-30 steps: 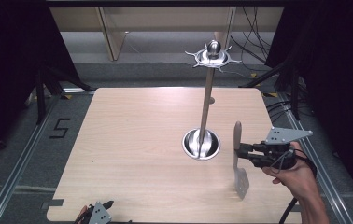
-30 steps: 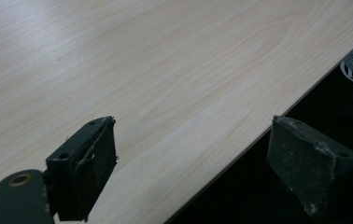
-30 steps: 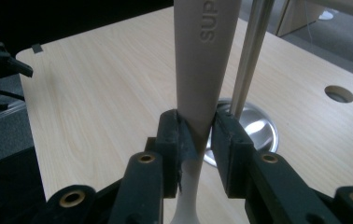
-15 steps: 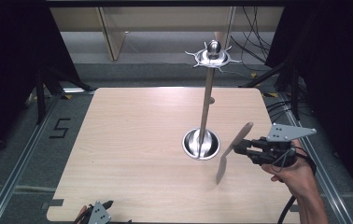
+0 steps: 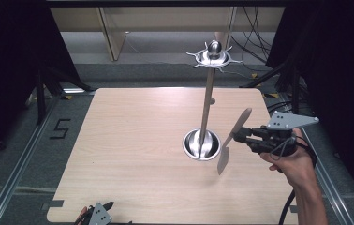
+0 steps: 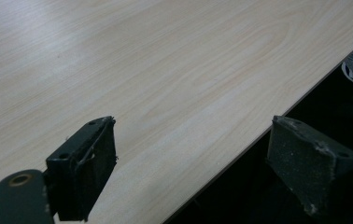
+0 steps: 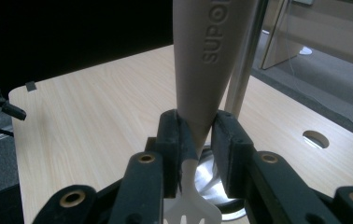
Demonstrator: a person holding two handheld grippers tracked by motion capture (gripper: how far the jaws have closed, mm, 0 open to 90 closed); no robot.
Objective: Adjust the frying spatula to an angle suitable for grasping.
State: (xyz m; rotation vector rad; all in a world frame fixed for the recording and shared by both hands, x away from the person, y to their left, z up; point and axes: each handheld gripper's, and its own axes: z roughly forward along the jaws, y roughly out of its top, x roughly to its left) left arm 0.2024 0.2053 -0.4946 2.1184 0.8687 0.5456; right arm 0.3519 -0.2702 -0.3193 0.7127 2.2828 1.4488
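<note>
Lifted and tilted since a second ago, the beige slotted spatula (image 5: 233, 140) now slants above the tabletop (image 5: 133, 145), right of the utensil stand (image 5: 207, 108), presumably bound for its hooks. Right gripper (image 5: 239, 136) clamps its handle. Left gripper (image 6: 193, 172) idles wide at the near edge.
</note>
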